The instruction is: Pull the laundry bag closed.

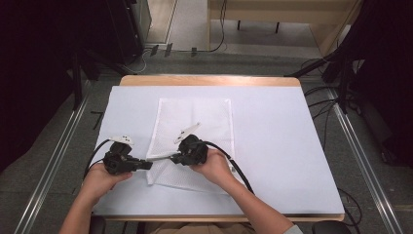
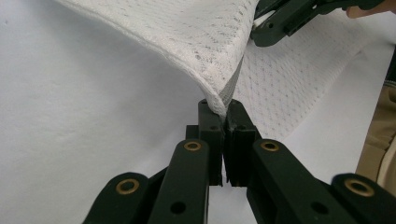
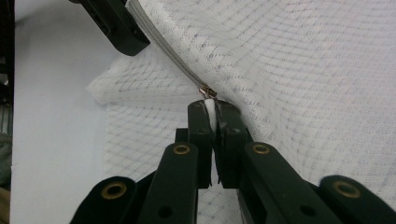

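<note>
1. A white mesh zippered laundry bag (image 1: 195,131) lies flat on the white sheet (image 1: 272,146) covering the wooden table (image 1: 209,80).
2. The left gripper (image 2: 221,109), at the bag's near-left corner, has its jaws clamped on that corner's hem.
3. The right gripper (image 3: 210,108), just beside it, has its jaws pinched on the white zipper pull tab (image 3: 210,112) along the grey zipper (image 3: 173,58).
</note>
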`<state>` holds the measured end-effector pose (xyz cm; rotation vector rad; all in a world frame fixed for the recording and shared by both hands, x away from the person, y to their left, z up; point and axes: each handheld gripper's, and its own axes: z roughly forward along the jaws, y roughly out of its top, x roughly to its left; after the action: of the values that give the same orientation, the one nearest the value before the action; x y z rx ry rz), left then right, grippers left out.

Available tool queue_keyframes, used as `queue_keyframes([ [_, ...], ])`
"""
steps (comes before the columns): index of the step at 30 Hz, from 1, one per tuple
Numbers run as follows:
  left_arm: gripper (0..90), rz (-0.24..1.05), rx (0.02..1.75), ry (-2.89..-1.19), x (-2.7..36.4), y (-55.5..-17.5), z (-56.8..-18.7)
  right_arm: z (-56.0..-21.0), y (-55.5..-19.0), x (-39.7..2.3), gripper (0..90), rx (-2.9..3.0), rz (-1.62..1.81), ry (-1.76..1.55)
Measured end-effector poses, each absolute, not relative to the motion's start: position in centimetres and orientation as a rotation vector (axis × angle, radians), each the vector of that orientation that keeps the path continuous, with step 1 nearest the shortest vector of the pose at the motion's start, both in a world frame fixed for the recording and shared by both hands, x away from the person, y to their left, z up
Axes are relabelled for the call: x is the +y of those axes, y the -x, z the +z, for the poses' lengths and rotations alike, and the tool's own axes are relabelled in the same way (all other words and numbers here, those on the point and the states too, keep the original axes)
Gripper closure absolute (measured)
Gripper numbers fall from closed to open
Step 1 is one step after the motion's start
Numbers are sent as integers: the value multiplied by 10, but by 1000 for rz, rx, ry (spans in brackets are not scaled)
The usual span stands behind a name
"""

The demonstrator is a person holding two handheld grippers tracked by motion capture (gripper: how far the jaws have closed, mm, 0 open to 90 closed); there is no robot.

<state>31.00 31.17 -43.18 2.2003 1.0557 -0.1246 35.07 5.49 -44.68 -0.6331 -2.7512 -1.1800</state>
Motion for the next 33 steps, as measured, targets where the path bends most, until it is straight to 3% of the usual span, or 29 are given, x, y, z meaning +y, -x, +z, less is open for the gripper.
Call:
queue_keyframes([
  [33,882,-144,1046,-2193,315,-309,-431,-446,-355,23,883,-2762,-1149,687],
])
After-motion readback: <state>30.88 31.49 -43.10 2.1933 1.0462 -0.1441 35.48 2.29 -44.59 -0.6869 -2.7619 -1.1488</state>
